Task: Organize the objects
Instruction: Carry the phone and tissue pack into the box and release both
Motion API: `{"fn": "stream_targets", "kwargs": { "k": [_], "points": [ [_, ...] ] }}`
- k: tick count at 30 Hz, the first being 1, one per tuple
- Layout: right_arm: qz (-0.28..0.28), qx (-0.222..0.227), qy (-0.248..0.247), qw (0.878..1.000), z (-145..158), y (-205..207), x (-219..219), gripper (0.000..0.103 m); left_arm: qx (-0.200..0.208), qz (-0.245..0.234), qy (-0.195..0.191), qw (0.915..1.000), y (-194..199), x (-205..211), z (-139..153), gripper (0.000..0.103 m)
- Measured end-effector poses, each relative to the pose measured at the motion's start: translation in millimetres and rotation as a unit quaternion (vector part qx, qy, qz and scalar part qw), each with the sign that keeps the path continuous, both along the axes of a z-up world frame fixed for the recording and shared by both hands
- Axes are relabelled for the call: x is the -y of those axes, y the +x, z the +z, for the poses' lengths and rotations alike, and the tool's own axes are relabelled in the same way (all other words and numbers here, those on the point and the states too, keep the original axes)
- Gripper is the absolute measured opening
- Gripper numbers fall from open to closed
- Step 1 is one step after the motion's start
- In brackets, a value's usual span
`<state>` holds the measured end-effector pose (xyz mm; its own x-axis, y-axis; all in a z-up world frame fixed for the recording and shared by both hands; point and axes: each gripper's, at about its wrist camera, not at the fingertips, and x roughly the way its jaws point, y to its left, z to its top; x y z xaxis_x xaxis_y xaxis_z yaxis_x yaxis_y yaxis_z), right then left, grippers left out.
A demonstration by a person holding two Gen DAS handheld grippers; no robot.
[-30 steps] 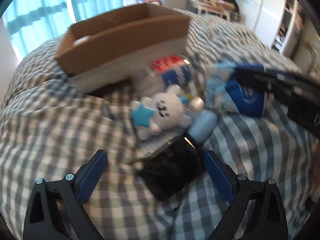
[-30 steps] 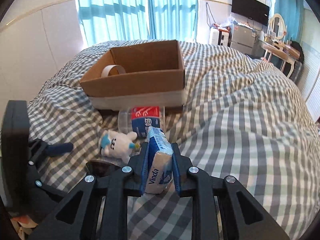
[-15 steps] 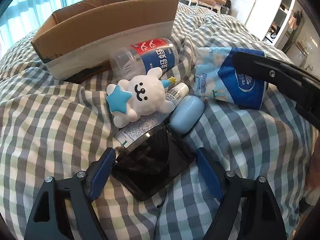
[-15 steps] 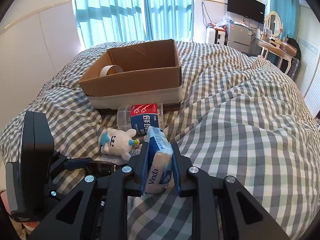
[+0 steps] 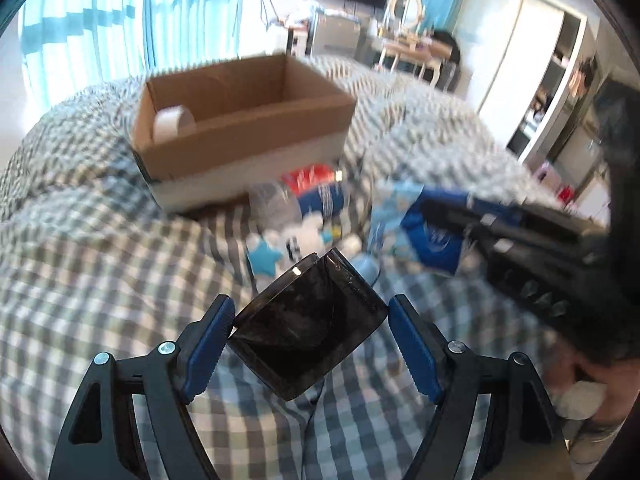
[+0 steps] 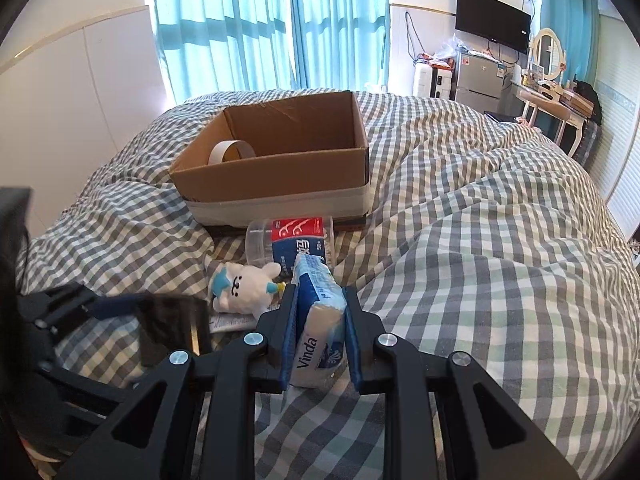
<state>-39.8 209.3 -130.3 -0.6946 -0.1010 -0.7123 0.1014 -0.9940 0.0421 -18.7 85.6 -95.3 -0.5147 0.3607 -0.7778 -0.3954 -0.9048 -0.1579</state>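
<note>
your right gripper [image 6: 320, 334] pinching the blue-and-white vinda tissue pack [image 6: 318, 320], your left gripper [image 5: 310, 334] clamped on the dark smoky square plastic container [image 5: 308, 322] above the grey checked duvet [image 5: 100, 272]

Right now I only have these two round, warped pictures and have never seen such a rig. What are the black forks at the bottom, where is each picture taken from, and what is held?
The forks are two hand-held grippers, each carried by a person, with a fisheye camera looking along its two fingers.

The left wrist view shows the left hand-held gripper around a dark square case, which looks lifted; its left pad touches the case, a gap shows at the right pad.

The right wrist view shows the right hand-held gripper shut on a Vinda tissue pack.

On the checked bedspread lie a white plush toy and a clear floss-pick jar on its side. Behind them stands an open cardboard box holding a tape roll.
</note>
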Motion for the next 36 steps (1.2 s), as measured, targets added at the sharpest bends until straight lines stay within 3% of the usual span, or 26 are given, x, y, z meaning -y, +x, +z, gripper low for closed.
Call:
{"fn": "stream_targets", "kwargs": {
  "k": [11,21,29,36],
  "points": [
    [0.028,-0.041,0.019,0.999,42.9,-23.0,20.7,0.021,-0.082,0.067,-0.001,0.9944,-39.4,24.4,52.7,0.08],
    [0.053,-0.086,0.034,0.994,92.1,-81.9,41.0,0.021,-0.127,0.079,-0.012,0.9887,-96.6,35.9,94.4,0.08],
    [0.057,-0.091,0.033,0.994,104.6,-149.9,41.2,0.021,-0.122,0.087,-0.019,0.9886,-163.4,36.5,97.0,0.08],
    [0.059,-0.051,0.038,0.996,71.3,-223.8,36.6,0.021,-0.094,0.074,-0.043,0.9918,-216.4,17.8,67.2,0.08]
  ]
}}
